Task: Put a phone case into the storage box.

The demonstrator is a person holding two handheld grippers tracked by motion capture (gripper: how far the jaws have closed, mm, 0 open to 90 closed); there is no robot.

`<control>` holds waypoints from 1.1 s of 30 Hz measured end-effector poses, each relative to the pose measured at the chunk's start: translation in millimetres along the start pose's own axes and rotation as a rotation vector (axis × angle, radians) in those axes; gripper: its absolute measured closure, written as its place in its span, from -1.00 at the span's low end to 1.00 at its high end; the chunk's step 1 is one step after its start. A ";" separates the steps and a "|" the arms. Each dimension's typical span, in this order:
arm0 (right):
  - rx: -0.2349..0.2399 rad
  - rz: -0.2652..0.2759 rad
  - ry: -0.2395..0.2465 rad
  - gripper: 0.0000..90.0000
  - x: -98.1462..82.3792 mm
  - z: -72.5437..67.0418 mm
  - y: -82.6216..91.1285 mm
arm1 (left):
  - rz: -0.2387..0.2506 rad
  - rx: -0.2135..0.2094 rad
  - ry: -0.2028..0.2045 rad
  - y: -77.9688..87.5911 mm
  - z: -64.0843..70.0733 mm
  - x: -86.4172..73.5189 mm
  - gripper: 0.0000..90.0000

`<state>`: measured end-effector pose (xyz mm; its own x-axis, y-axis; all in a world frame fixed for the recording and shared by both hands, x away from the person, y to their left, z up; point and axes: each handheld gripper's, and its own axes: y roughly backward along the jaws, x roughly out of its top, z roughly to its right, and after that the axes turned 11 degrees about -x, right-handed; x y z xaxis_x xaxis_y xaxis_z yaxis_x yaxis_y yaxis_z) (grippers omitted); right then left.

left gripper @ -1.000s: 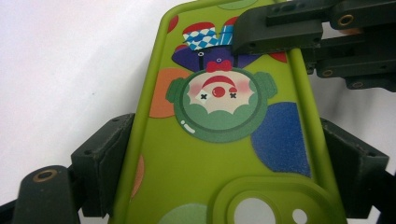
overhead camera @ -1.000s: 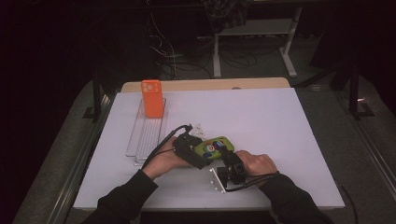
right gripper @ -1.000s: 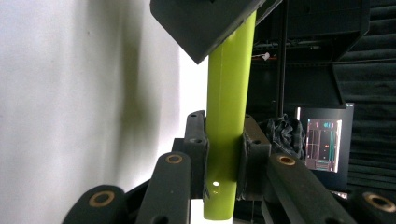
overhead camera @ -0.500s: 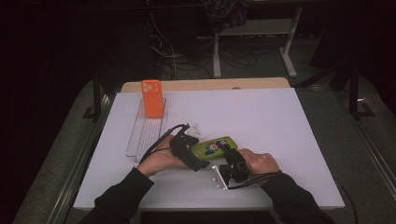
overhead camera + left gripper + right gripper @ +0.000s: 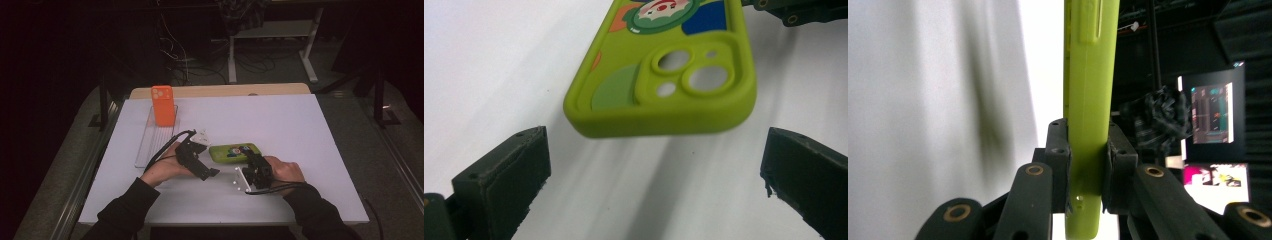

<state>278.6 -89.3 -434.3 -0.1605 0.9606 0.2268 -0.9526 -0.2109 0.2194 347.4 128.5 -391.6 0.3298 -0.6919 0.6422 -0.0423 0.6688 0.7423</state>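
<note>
Clamping green phone case (image 5: 1090,100), right tool (image 5: 1087,165)

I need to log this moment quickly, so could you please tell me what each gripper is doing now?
Left gripper: open, jaws just opened, clear of the green phone case.
Right gripper: shut on the green phone case.

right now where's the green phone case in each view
High view: green phone case lies low centre on the white table, between both hands.
Left gripper view: top centre, camera-hole end toward the open left claw.
Right gripper view: edge-on, centre, pinched by the right claw.
Shared landmark: the white table.
</note>
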 end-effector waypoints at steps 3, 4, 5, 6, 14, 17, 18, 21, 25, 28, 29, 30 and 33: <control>0.023 -0.011 -0.051 0.68 -2.5 2.7 -1.4 | 0.005 0.007 -0.002 0.6 -1.3 -0.1 -1.00; 0.033 -0.017 -0.071 0.68 -3.2 4.0 -1.7 | 0.005 0.012 -0.010 0.8 -2.5 -0.3 -1.00; 0.045 -0.021 -0.095 0.68 -4.0 5.5 -2.5 | 0.004 0.013 -0.003 0.8 -2.9 -0.7 -1.00; 0.050 -0.023 -0.123 0.68 -5.0 7.1 -3.1 | 0.016 0.013 0.014 0.0 -2.6 -1.3 -1.00; 0.133 -0.048 -0.344 0.68 -10.2 17.9 -5.1 | 0.025 0.025 0.032 1.5 -5.2 -2.0 -1.00; 0.161 -0.064 -0.416 0.68 -12.8 21.5 -6.6 | 0.031 0.032 0.027 2.3 -6.3 -1.8 -1.00; 0.176 -0.070 -0.450 0.68 -13.3 21.9 -6.7 | 0.032 0.032 0.024 2.7 -6.9 -1.8 -1.00; 0.226 -0.074 -0.511 0.68 -18.1 27.0 -9.1 | 0.030 0.034 0.042 4.0 -7.5 -1.8 -1.00; 0.278 -0.097 -0.647 0.68 -20.7 30.6 -11.3 | 0.046 0.045 0.061 4.6 -8.7 -1.9 -1.00; 0.325 -0.104 -0.734 0.68 -24.4 34.2 -13.0 | 0.060 0.042 0.073 6.5 -8.3 -1.1 -1.00; 0.339 -0.106 -0.765 0.68 -25.5 35.3 -13.3 | 0.072 0.040 0.079 6.9 -8.2 -0.8 -1.00; 0.356 -0.106 -0.797 0.68 -26.7 36.3 -14.0 | 0.074 0.045 0.078 7.9 -8.6 -0.3 -1.00; 0.401 -0.112 -0.880 0.68 -30.0 39.1 -15.8 | 0.091 0.047 0.088 9.8 -9.1 0.9 -1.00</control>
<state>308.5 -121.9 -407.5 0.3317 0.5350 0.7770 -0.7657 -0.3285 0.5530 355.9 136.9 -385.5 0.4044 -0.6009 0.6894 -0.1193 0.7127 0.6912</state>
